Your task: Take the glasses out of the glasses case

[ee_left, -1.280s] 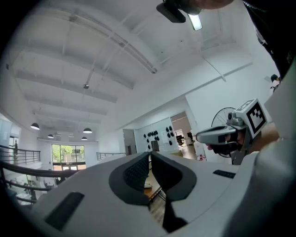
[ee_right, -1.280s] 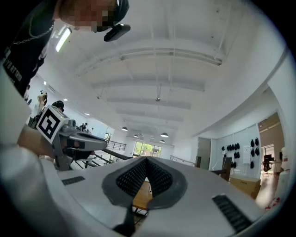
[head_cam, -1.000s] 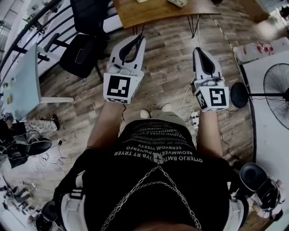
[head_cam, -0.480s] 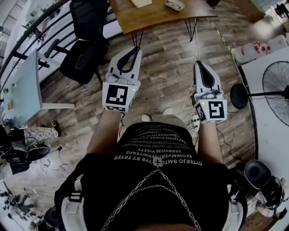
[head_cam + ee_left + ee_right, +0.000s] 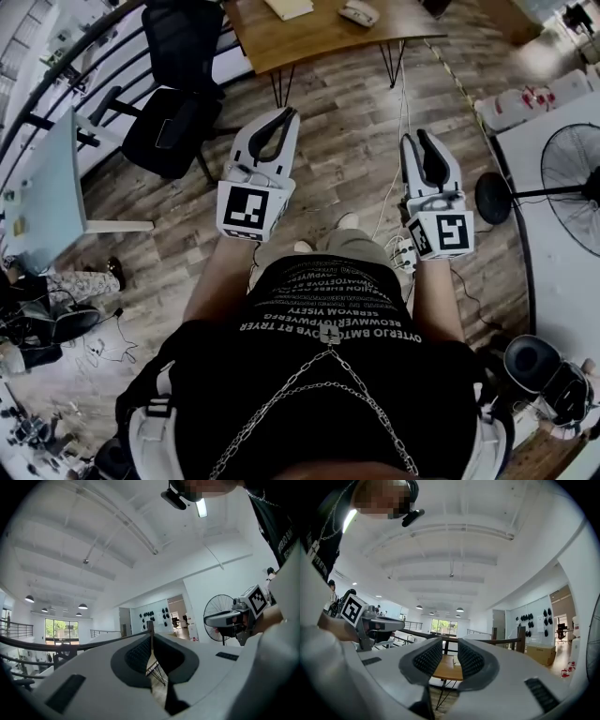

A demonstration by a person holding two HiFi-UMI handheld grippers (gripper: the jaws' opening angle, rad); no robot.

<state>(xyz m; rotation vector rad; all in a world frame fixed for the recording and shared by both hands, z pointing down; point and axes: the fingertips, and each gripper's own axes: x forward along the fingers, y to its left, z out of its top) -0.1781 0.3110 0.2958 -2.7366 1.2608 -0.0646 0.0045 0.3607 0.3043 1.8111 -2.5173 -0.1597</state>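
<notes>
Case (image 5: 359, 12) on table (image 5: 323, 34), beyond jaws

I hold both grippers level and side by side in front of me. My left gripper (image 5: 289, 117) has its jaws pressed together, empty. My right gripper (image 5: 418, 141) has just been opening; its jaws stand apart with nothing between them.

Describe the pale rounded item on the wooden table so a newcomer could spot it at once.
Find the wooden table at the head view's top edge. On it lie a flat tan rectangle at left and the pale rounded item to its right. Its oval shape sets it apart; it is possibly the glasses case.
</notes>
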